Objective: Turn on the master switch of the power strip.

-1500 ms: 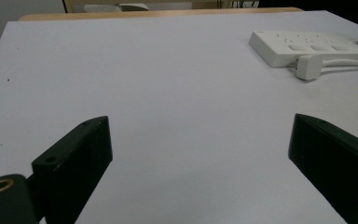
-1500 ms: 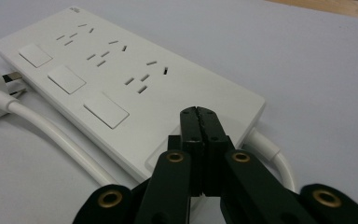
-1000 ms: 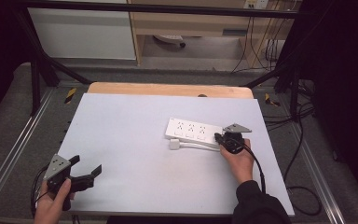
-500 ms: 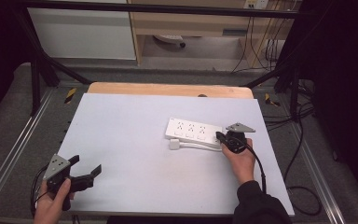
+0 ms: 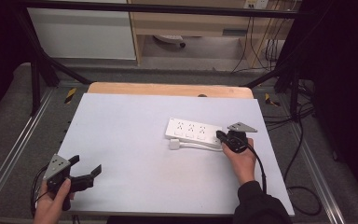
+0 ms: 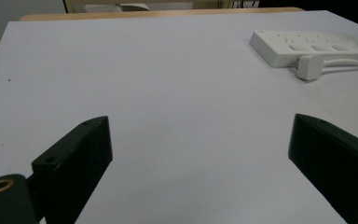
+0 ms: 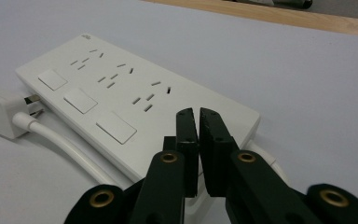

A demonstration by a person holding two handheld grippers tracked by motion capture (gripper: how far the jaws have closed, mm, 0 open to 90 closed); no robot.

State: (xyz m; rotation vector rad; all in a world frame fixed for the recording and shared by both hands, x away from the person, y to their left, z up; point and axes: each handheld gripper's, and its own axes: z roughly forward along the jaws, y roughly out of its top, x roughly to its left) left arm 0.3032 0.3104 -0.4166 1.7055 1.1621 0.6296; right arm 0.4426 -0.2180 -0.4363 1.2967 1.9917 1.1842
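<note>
A white power strip (image 5: 193, 132) lies flat on the right half of the table, with its white cord looped along its near side and its plug (image 5: 173, 144) resting loose by its left end. My right gripper (image 5: 220, 136) sits at the strip's right end (image 7: 121, 93), above the spot where the cord leaves it. Its jaws (image 7: 198, 114) have just been opening by a sliver, stand almost together, and have nothing between them. My left gripper (image 5: 85, 165) rests open at the near left corner, far from the strip (image 6: 314, 46) and the plug (image 6: 307, 67).
The light grey table top (image 5: 130, 121) has a wooden strip (image 5: 168, 88) along its far edge. Black frame rails run down both sides. Cables (image 5: 303, 140) hang off the right side. Shelving stands beyond the far edge.
</note>
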